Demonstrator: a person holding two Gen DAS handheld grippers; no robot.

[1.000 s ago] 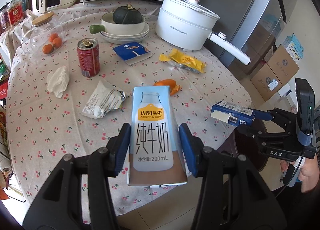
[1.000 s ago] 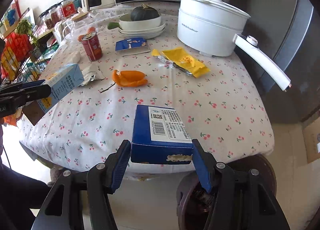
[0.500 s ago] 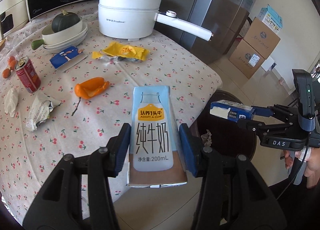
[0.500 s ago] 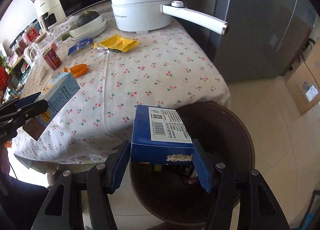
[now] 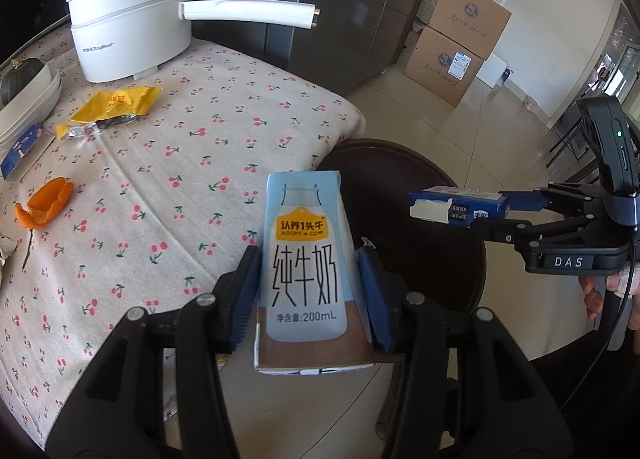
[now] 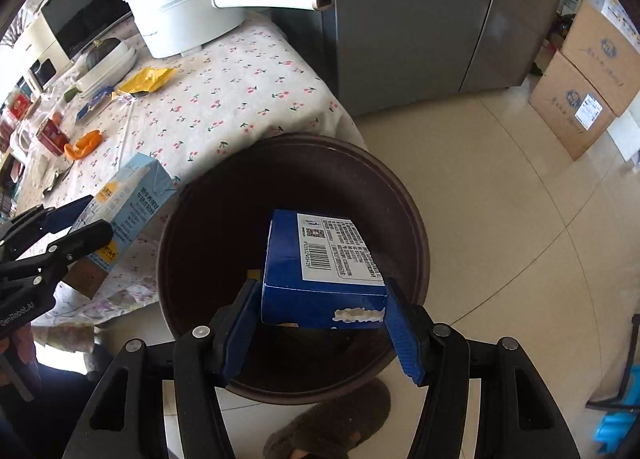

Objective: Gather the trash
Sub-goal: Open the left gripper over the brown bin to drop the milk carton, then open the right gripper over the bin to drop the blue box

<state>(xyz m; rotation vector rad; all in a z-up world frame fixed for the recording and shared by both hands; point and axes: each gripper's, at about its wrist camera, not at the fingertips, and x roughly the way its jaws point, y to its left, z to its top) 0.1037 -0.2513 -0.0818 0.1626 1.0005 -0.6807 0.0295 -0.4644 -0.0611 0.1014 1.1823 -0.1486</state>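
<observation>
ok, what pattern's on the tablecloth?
Small red cherries with green stems on the off-white tablecloth; clearest in the left wrist view.

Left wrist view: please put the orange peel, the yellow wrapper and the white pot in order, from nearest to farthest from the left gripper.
1. Orange peel, on the cloth at the far left, nearest the left gripper.
2. Yellow wrapper, further back on the table, left of centre.
3. White pot, at the table's back edge, farthest.
</observation>
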